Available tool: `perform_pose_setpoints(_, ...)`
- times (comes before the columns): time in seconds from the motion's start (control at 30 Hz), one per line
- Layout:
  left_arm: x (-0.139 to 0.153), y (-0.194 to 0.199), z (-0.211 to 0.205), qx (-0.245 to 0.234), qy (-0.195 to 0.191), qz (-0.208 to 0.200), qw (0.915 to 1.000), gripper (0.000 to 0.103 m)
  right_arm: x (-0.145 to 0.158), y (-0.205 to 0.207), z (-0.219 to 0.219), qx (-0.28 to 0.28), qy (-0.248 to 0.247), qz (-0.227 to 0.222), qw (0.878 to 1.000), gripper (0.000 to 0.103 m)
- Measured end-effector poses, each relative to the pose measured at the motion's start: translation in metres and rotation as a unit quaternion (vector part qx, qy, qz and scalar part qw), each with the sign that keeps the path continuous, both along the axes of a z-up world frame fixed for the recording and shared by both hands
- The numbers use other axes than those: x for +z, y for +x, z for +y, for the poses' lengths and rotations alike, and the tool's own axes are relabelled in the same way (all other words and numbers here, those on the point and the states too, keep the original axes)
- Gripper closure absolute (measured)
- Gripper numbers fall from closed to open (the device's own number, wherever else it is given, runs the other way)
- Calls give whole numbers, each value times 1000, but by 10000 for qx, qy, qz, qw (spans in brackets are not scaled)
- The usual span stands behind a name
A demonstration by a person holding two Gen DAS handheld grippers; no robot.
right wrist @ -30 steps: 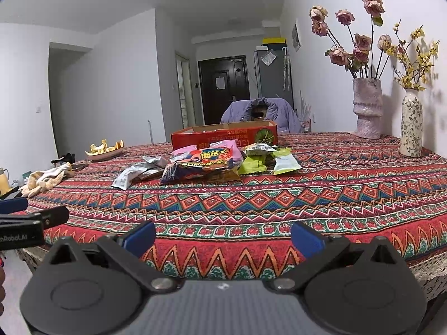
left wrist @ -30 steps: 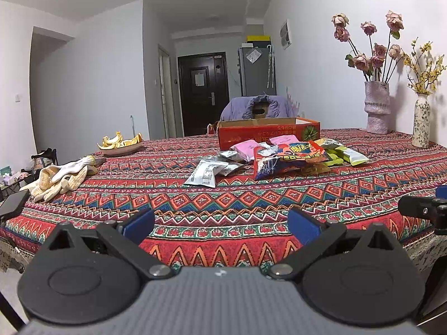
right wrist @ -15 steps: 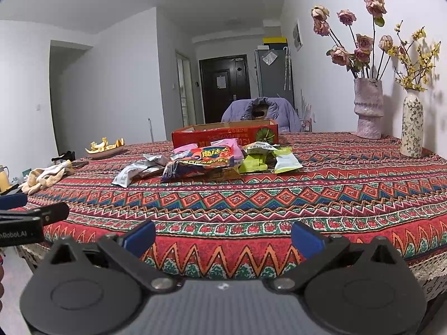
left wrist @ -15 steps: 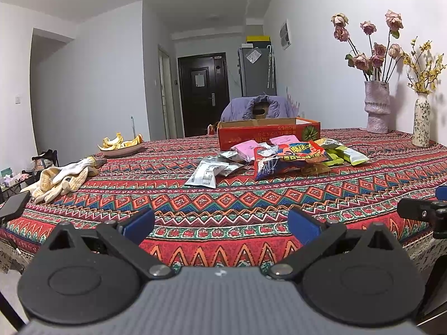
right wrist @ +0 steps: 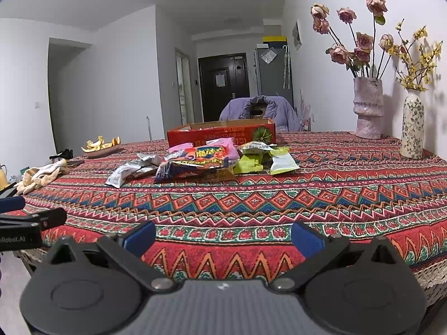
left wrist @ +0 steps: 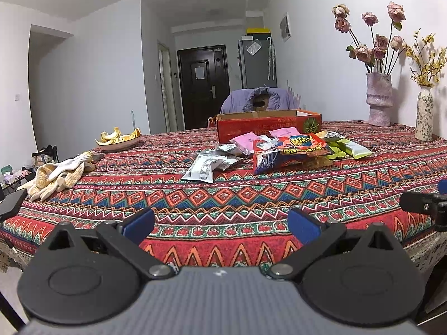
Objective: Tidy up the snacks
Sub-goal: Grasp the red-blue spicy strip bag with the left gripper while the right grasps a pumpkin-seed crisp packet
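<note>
A heap of snack packets lies mid-table: a large red and blue bag (left wrist: pixel 290 150) (right wrist: pixel 195 160), silver packets (left wrist: pixel 205 166) (right wrist: pixel 125 171), pink packets (left wrist: pixel 245 141) (right wrist: pixel 220 143) and green packets (left wrist: pixel 346 146) (right wrist: pixel 268 160). Behind them stands an open red cardboard box (left wrist: pixel 268 125) (right wrist: pixel 220 134). My left gripper (left wrist: pixel 220 223) is open and hangs at the table's near edge, well short of the heap, with nothing between its blue pads. My right gripper (right wrist: pixel 223 236) is open too, at the same near edge, also empty.
The table wears a red patterned cloth (left wrist: pixel 223 195) (right wrist: pixel 279 201). Two vases of flowers (left wrist: pixel 380 103) (right wrist: pixel 410 128) stand far right. A dish of peels (left wrist: pixel 120 141) (right wrist: pixel 102 146) and pale gloves (left wrist: pixel 58 174) (right wrist: pixel 42 174) lie left. A phone (left wrist: pixel 11 202) sits at the left edge.
Both views have barely shifted. The packets and the box lie as before, and both grippers stay open.
</note>
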State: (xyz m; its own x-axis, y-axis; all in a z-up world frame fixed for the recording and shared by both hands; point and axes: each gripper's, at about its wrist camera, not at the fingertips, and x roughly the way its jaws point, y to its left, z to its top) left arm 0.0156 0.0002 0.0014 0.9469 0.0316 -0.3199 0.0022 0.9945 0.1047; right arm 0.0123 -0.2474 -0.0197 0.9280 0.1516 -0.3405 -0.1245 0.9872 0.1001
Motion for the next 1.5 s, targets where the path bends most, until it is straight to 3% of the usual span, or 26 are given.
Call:
perform_pose_setpoints(0.27,6,36,-5,-54,-25,317,9995,0,5,31,-10,-16,58,191,9998,0)
perform_pose_setpoints(0.63,33,120,-14,-295,100,501,9983,0,29,119,-19,23,147,503,9986,0)
perform_pose_setpoints(0.77,38,161,-18,-600,-154,686,9957,10,35,160,-15,121,125,593,9981,2)
perform_pose_setpoints(0.97,32,228,-17,-1051,-762,1224,9840,28,34,221,-12,402,467,932,9937,22)
perform_pose_setpoints(1.13,23,270,-12,-1320,-1298,1715,9676,41,27,255,-4,629,760,1153,9884,51)
perform_pose_setpoints(1.23,18,285,-7,-1401,-1535,1876,9600,39,24,269,2,632,740,1195,9881,55)
perform_pose_setpoints(1.3,17,289,-6,-1456,-1569,1843,9593,24,22,274,3,633,752,1212,9878,58)
perform_pose_setpoints(1.37,18,289,-12,-1670,-1455,1757,9592,22,22,276,2,678,788,1196,9874,66)
perform_pose_setpoints(1.43,18,287,-18,-1934,-1397,1736,9555,22,21,278,2,797,826,1214,9859,82)
perform_pose_setpoints(1.5,19,281,-25,-1979,-1223,1800,9558,22,21,281,1,881,846,1231,9849,82)
